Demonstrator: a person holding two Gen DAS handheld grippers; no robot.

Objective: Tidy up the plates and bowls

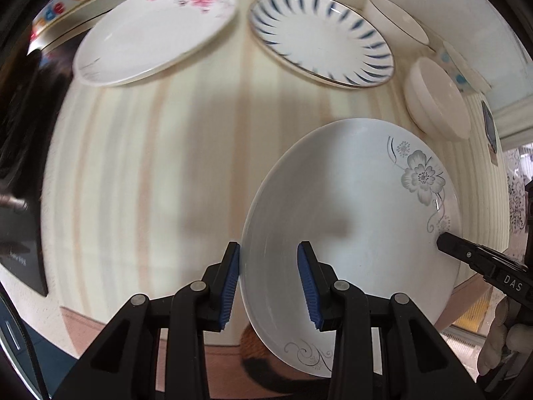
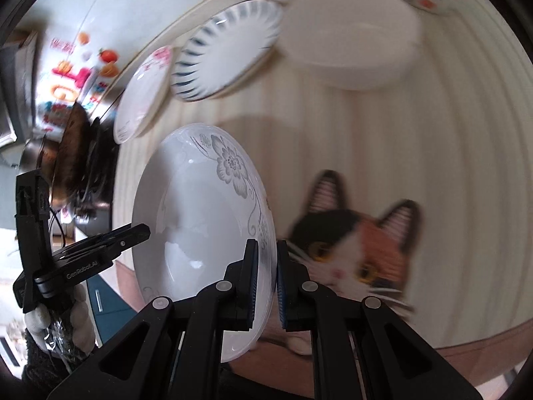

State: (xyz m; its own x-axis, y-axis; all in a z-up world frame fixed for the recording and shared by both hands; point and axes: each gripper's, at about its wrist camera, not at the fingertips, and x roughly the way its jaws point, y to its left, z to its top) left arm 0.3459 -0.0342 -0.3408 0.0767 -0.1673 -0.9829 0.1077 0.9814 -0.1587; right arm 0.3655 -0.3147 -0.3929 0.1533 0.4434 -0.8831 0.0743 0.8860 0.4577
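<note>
A white plate with grey flowers (image 1: 353,220) is held tilted above the table. My right gripper (image 2: 266,283) is shut on its rim, and one of its fingers shows at the plate's right edge in the left wrist view (image 1: 466,250). My left gripper (image 1: 268,283) is open, its blue pads on either side of the plate's near rim without pinching it. It shows beside the grey-flower plate (image 2: 200,233) in the right wrist view (image 2: 100,243). A pink-flower plate (image 1: 153,30), a blue-striped plate (image 1: 319,36) and a white bowl (image 1: 436,100) lie on the table.
The table (image 1: 150,183) has a pale striped cloth. Another white dish (image 1: 396,16) leans at the back right. A cat-face mat (image 2: 353,250) lies near the front edge. Dark objects stand at the left edge (image 1: 20,133).
</note>
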